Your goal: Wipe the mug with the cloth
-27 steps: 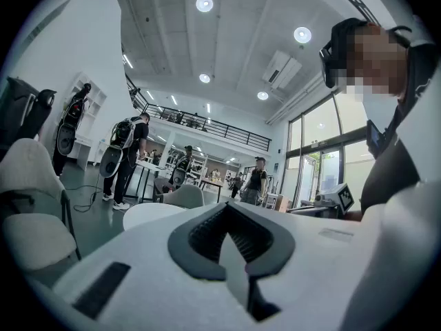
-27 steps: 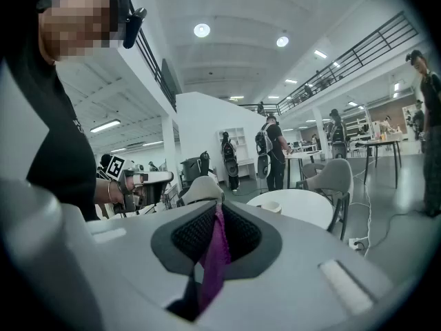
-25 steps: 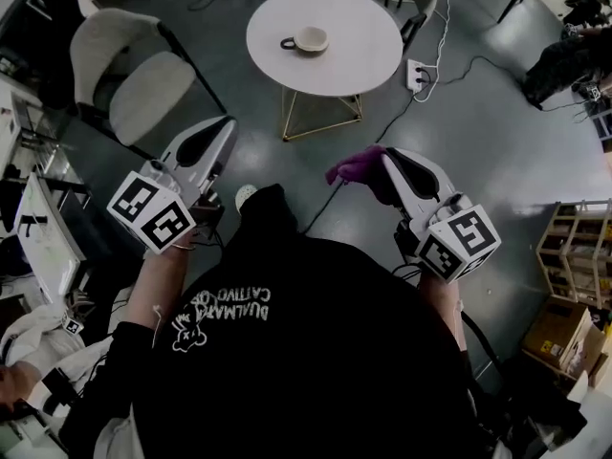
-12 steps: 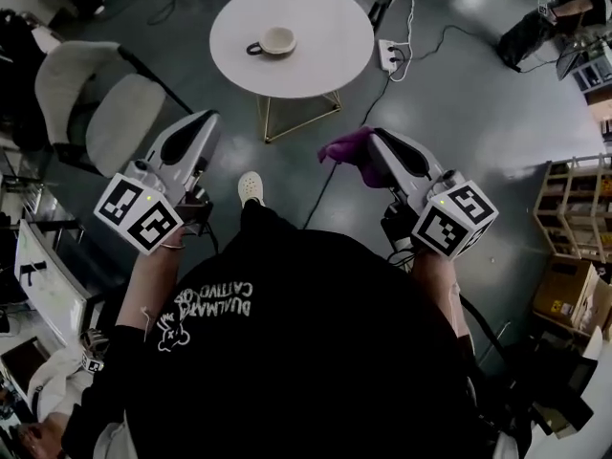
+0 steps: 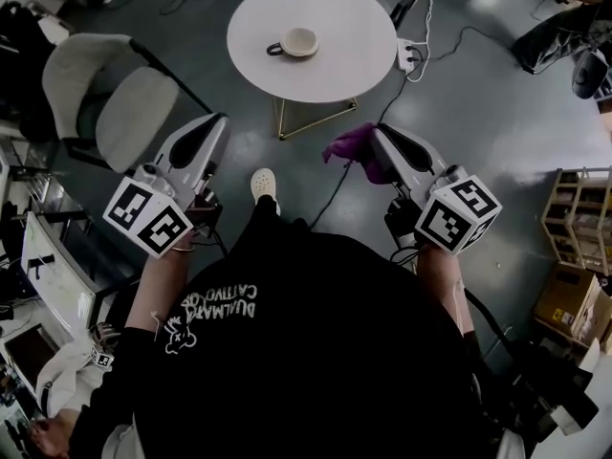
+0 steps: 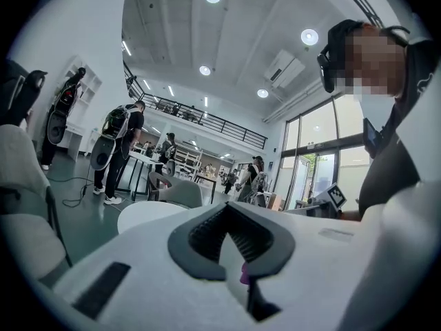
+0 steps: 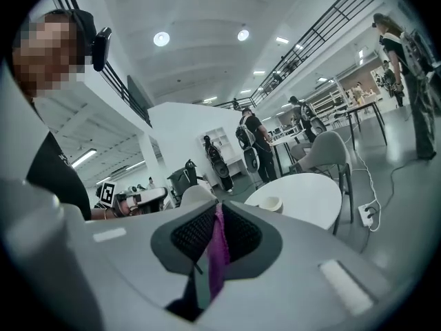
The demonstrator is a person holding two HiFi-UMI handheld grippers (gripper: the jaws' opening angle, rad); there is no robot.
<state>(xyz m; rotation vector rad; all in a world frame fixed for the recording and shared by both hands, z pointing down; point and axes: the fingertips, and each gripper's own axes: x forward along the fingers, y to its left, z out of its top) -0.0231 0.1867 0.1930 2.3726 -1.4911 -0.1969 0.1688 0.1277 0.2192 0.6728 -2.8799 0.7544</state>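
Note:
A cream mug (image 5: pixel 297 42) with a dark handle stands on the round white table (image 5: pixel 349 27), far ahead of both grippers. In the right gripper view the mug (image 7: pixel 270 203) sits on the table (image 7: pixel 306 200) beyond the jaws. My right gripper (image 5: pixel 370 140) is shut on a purple cloth (image 5: pixel 351 148), which shows pinched between its pads (image 7: pixel 219 250). My left gripper (image 5: pixel 216 124) is held at the left, shut with nothing between its jaws. Both are at waist height, well short of the table.
A grey padded chair (image 5: pixel 120 98) stands to the left of the table. A white power strip (image 5: pixel 406 57) and cables lie on the floor at the table's right. Wooden shelving (image 5: pixel 574 228) and cardboard boxes are at the right edge. Other people stand in the background (image 6: pixel 120 140).
The table and mug have shifted a little in the head view as the person moves; a shoe now shows below the table. Both grippers keep their poses and the cloth stays held.

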